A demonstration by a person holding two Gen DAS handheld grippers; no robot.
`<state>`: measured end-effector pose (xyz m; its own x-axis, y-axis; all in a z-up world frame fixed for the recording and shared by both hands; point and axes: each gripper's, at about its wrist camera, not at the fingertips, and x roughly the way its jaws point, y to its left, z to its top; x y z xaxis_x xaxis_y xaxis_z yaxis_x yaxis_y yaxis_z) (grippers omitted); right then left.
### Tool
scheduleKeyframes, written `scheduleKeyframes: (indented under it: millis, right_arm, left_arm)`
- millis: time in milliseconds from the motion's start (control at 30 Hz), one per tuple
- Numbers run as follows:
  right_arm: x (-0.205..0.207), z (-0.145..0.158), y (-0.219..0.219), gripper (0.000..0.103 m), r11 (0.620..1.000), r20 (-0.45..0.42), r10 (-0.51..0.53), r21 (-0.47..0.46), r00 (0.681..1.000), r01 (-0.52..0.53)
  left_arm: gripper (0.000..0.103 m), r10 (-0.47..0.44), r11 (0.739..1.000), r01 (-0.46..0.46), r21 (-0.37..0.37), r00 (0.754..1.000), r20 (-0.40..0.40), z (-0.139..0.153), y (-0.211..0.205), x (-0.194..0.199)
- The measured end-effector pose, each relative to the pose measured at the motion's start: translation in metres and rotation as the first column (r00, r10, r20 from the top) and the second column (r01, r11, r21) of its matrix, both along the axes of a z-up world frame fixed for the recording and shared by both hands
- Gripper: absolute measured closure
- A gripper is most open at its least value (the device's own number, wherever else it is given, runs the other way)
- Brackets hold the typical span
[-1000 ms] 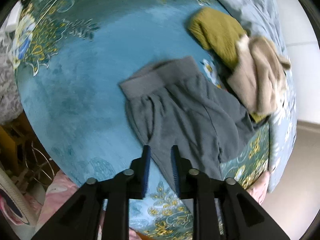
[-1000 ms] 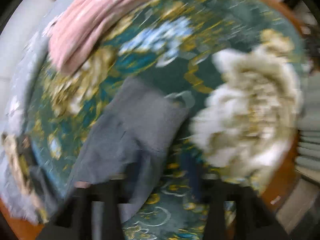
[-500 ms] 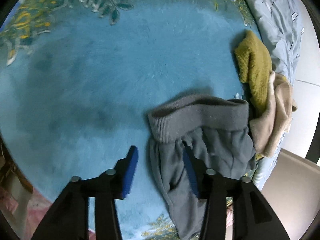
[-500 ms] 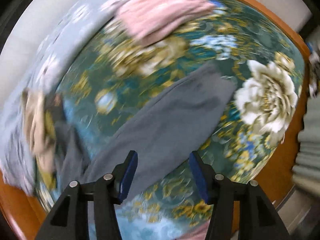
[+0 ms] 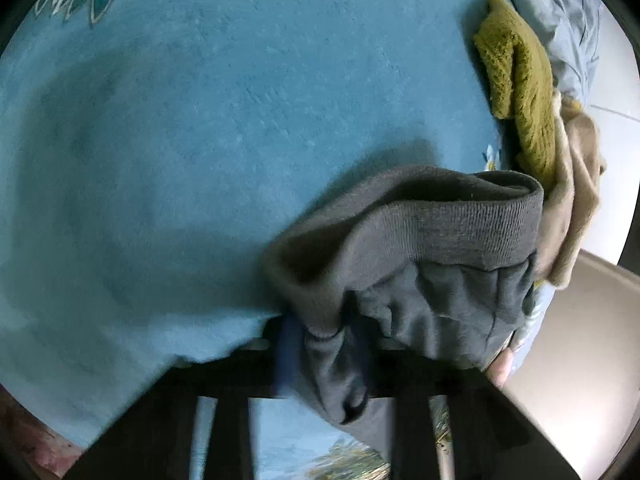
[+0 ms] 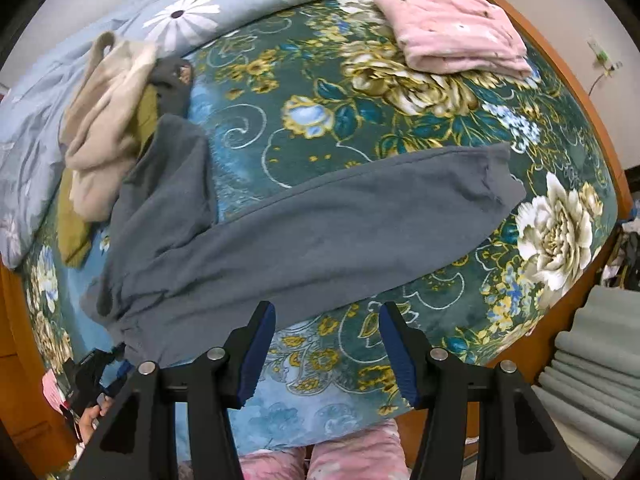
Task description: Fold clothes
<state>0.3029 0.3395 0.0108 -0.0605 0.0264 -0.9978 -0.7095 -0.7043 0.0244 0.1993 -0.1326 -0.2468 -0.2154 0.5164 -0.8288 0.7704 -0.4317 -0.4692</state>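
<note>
Grey sweatpants [image 6: 320,232] lie stretched across the floral bedspread [image 6: 420,128], the leg cuff toward the right and the waist toward the left. In the left wrist view the ribbed waistband [image 5: 452,232] is bunched and raised off the blue blanket [image 5: 200,120]. My left gripper [image 5: 320,340] is shut on a fold of the waistband corner, its blue pads pressing the cloth. The left gripper [image 6: 108,360] also shows at the pants' lower left corner in the right wrist view. My right gripper [image 6: 326,350] stands open just below the leg's lower edge, with nothing between its fingers.
An olive knit garment [image 5: 516,92] and a beige garment [image 5: 576,184] are heaped beside the waistband. A folded pink blanket [image 6: 452,32] lies at the far right of the bed, with a grey daisy-print quilt [image 6: 200,12] behind. A wooden bed frame [image 6: 576,92] edges the mattress.
My left gripper went forward onto the waistband corner and shut on it, lifting the cloth. The right gripper has pulled back, open, and its view has steadied over the pant leg.
</note>
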Motion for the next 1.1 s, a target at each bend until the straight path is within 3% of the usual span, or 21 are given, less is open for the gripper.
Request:
scheduleKeyframes:
  millis: [167,267,333,467,700,867,1100]
  right_arm:
    - [-0.012,-0.003,-0.014,0.045,1.0,-0.018,0.001,-0.023,1.0,-0.001]
    - [-0.016,-0.007,-0.022,0.045,0.999,-0.029,0.01,-0.035,1.0,-0.011]
    - [-0.018,-0.01,-0.026,0.045,0.999,-0.035,0.014,-0.047,0.999,-0.015]
    - [-0.018,-0.02,-0.029,0.045,0.997,-0.032,0.004,-0.071,0.999,-0.007]
    - [-0.035,-0.039,-0.028,0.045,0.991,-0.05,-0.043,-0.127,0.998,0.036]
    - [-0.066,-0.056,-0.023,0.045,0.982,-0.07,-0.064,-0.18,0.995,0.051]
    - [-0.147,-0.105,-0.004,0.045,0.968,-0.086,-0.012,-0.251,0.996,-0.01]
  left_arm:
    - [0.091,-0.076,0.994,0.066,-0.085,0.99,-0.117,0.036,-0.008,0.009]
    - [0.091,-0.03,0.996,0.015,-0.092,0.985,-0.171,0.056,-0.032,0.031]
    - [0.091,-0.005,0.993,-0.014,-0.121,0.988,-0.157,0.059,-0.049,0.047]
    - [0.091,0.026,0.992,-0.029,-0.125,0.999,-0.03,0.039,-0.067,0.067]
    - [0.09,-0.008,0.994,0.013,-0.112,0.999,0.044,0.045,-0.056,0.052]
    - [0.08,0.033,0.992,-0.024,-0.124,0.997,0.07,0.066,-0.06,0.048]
    - [0.073,0.108,0.982,-0.096,-0.163,0.992,0.065,0.104,-0.056,0.048]
